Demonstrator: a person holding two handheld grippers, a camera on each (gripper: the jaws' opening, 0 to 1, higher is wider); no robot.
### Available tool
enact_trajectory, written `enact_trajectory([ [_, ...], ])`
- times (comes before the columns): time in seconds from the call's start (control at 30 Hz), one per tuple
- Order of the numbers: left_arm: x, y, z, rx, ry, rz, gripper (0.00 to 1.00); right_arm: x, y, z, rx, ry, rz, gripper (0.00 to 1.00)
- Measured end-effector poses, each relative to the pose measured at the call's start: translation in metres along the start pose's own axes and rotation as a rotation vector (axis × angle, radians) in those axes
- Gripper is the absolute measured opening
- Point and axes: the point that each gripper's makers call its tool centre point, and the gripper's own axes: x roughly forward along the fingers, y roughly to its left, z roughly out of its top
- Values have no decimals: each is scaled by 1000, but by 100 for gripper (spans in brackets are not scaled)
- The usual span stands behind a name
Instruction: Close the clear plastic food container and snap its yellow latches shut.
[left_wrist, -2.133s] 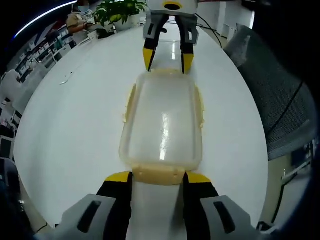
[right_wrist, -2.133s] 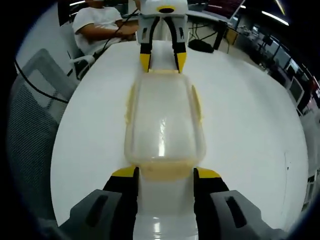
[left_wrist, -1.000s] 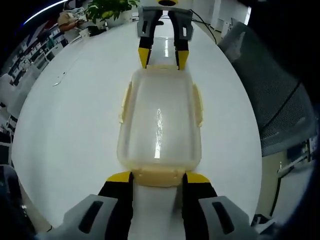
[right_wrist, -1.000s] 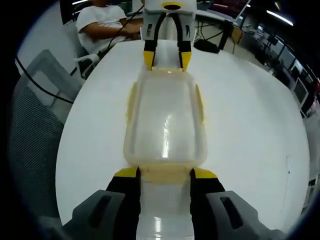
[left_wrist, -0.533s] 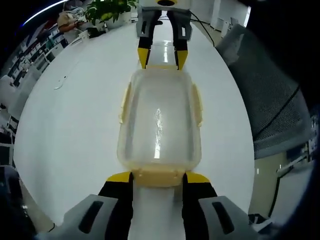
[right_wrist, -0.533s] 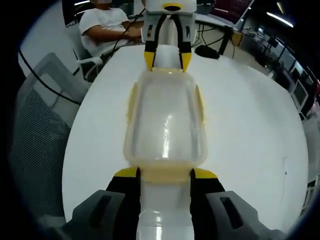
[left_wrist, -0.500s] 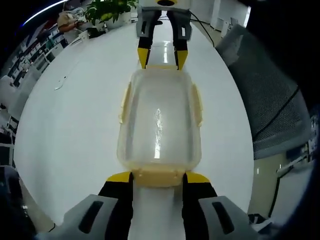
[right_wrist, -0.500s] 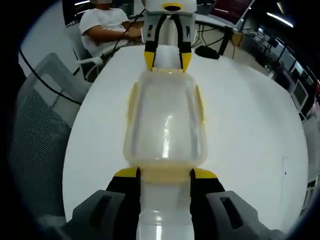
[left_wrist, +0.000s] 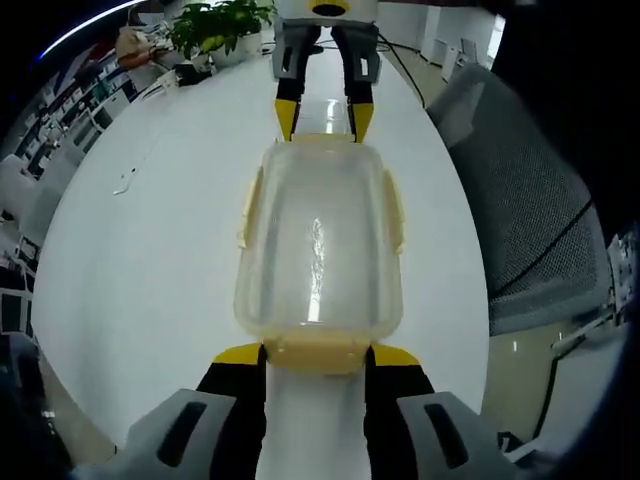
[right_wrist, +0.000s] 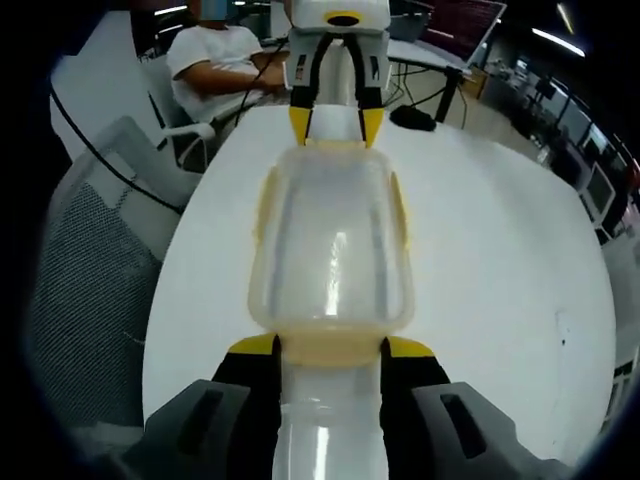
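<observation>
1. Clear plastic food container, rounded and glossy, sat on the white table
2. Left gripper and right gripper each bracketed a yellow end latch, jaws apart

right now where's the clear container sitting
In both views the clear container lies lengthwise on the white table, its short ends between the left gripper and the right gripper, with a mesh chair just past the table edge.
</observation>
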Motion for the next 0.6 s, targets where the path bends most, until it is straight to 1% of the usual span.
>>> enact_trajectory([
  [0.07,0,0,3,0,0,-2,32,-3,1,-2,-1,1,1,35],
  [0.27,-2,-3,22,-1,-17,-6,32,-19,2,-10,4,-3,-2,35],
  [0.3,-1,-2,22,1,-19,-7,32,-22,2,-13,4,-1,-2,35],
  [0.6,-1,4,48,21,-25,-1,32,-38,0,-29,15,2,-18,35],
])
